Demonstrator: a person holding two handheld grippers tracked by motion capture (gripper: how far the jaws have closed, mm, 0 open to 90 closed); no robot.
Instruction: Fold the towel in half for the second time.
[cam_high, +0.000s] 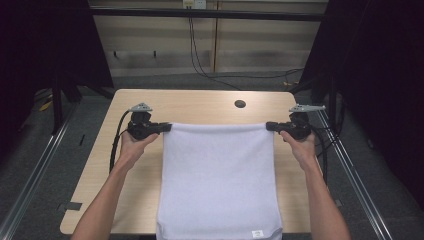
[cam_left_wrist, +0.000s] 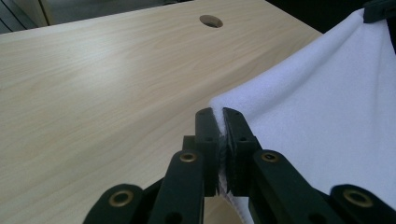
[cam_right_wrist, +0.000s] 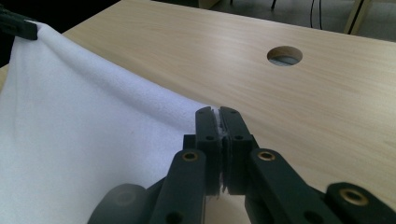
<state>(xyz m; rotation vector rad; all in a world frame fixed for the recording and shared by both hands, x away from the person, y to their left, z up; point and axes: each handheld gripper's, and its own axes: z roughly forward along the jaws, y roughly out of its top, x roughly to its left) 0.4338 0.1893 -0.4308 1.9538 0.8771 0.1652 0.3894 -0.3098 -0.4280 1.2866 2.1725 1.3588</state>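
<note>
Fabric of the white rectangular terry towel (cam_high: 218, 180) is cut off at the picture's bottom edge, its near end draped over the pale wooden table (cam_high: 200, 107). Its far corners are pinched by the left gripper (cam_high: 169, 127) and right gripper (cam_high: 268, 125), held level with arms outstretched and the edge stretched between them.

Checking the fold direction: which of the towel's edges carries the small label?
The near edge of the white towel, hanging over the table's front; the label sits by its right corner.

I hold both forearms out over the table (cam_high: 200, 107), about level with each other. My left gripper (cam_high: 167, 127) and right gripper (cam_high: 270, 126) point inward at each other, jaws clamped tight, each pinching a far corner of the towel (cam_high: 218, 180).
</note>
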